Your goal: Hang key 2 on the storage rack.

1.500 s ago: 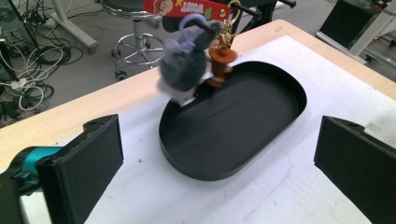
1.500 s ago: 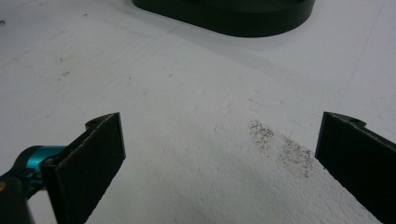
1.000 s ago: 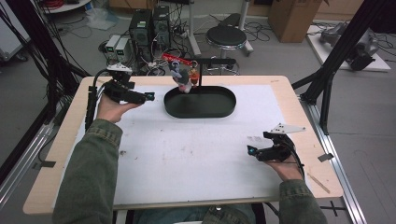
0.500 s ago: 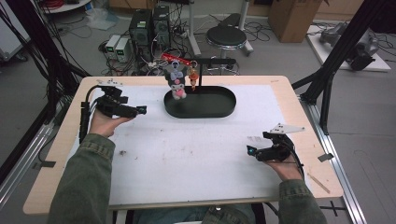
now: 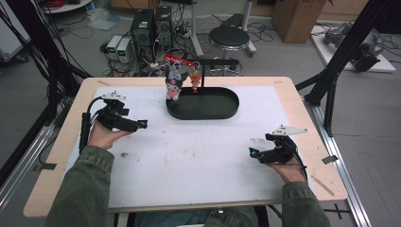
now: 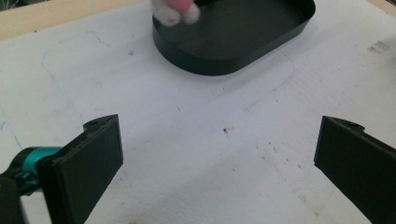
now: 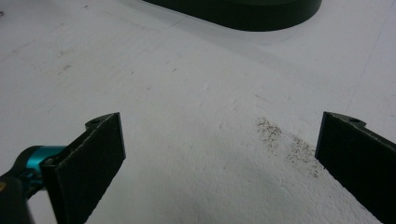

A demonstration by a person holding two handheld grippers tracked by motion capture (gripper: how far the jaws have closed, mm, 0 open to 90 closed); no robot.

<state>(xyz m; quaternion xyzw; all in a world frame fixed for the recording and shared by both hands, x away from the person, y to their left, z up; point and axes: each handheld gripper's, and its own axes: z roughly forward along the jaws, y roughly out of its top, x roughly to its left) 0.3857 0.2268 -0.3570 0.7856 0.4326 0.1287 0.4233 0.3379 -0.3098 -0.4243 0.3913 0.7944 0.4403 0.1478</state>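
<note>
Left gripper (image 5: 142, 124) resting low over the white-covered tabletop (image 5: 198, 161), jaws spread wide with nothing between them, pointing toward the tray. Same spread seen in the left gripper view (image 6: 217, 154): two black jaws far apart, bare white sheet between. Right gripper (image 5: 254, 152) likewise released and empty, lying near the tabletop's right front, well apart from the tray; in the right gripper view (image 7: 219, 149), jaws parted over a speckled patch of the sheet.

Farther out, toward the back middle of the tabletop, a shallow black oval metal tray (image 5: 222, 111) with a thin upright black post and crossbar rising from it. Hanging from the crossbar over the tray's left end: a small plush doll keychain in grey, white and pink (image 5: 173, 82), feet dangling just above the tray's rim, and beside it a smaller orange charm (image 5: 195, 83). White and pink plush feet (image 6: 175, 10) visible at the top of the left gripper view, nearer the left gripper than the right.

Likely handling: light, soft, squashy, free to swing on its strap, not fragile. Best hold probably across the plush body at its middle, closing gently; strap and clip too thin and slippery for a sure pinch.
</note>
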